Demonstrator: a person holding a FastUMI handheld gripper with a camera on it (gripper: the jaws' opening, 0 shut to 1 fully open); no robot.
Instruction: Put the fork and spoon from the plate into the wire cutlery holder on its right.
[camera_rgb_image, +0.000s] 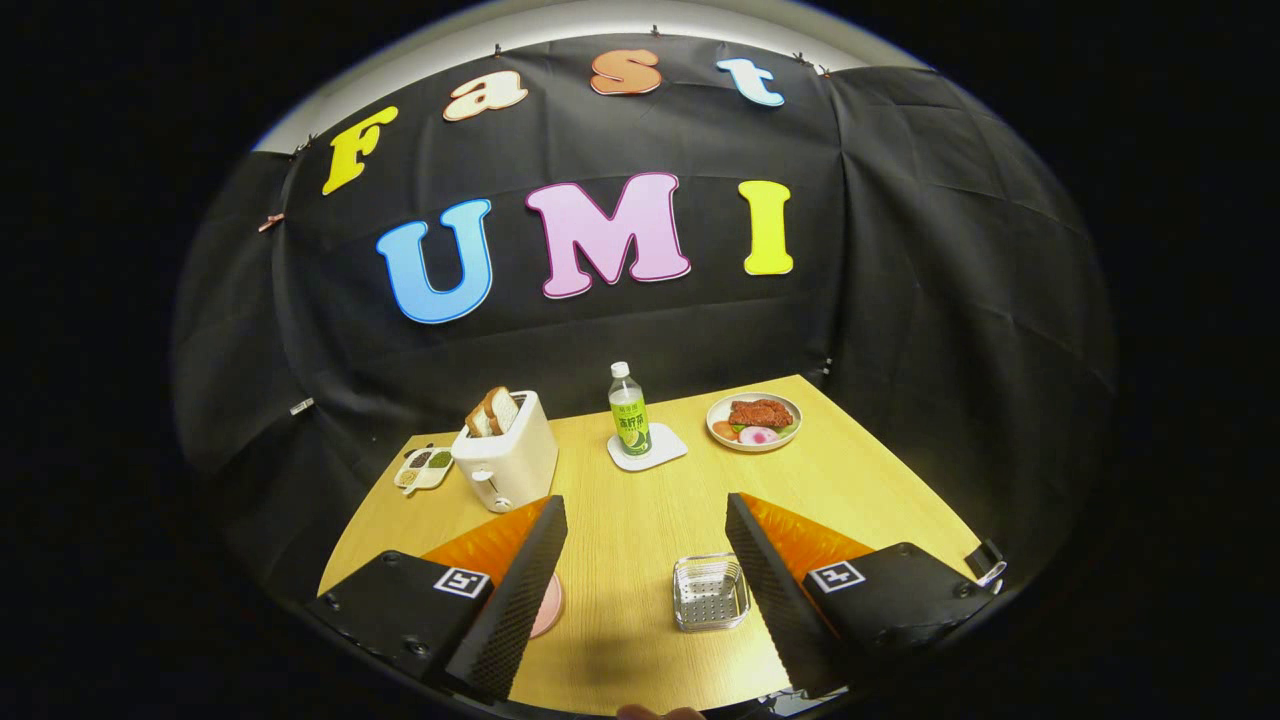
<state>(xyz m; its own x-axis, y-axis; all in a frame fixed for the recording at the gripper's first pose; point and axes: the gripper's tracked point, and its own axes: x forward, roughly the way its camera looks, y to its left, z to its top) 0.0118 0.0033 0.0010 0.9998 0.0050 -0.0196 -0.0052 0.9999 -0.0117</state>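
With fingers spread wide and empty, the gripper (645, 560) could bump the wire cutlery holder (710, 592) near its right finger while reaching for the pink plate (548, 606)

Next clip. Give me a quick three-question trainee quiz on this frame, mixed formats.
1. True or false: the tool is shut on a fork.
2. What stands on the white coaster? A) toaster B) green bottle C) food plate
3. Fill in: the wire holder lies between the fingers, close beside the ____ one.

Key: 1 false, the fingers are spread and hold nothing. 2 B, the green bottle. 3 right.
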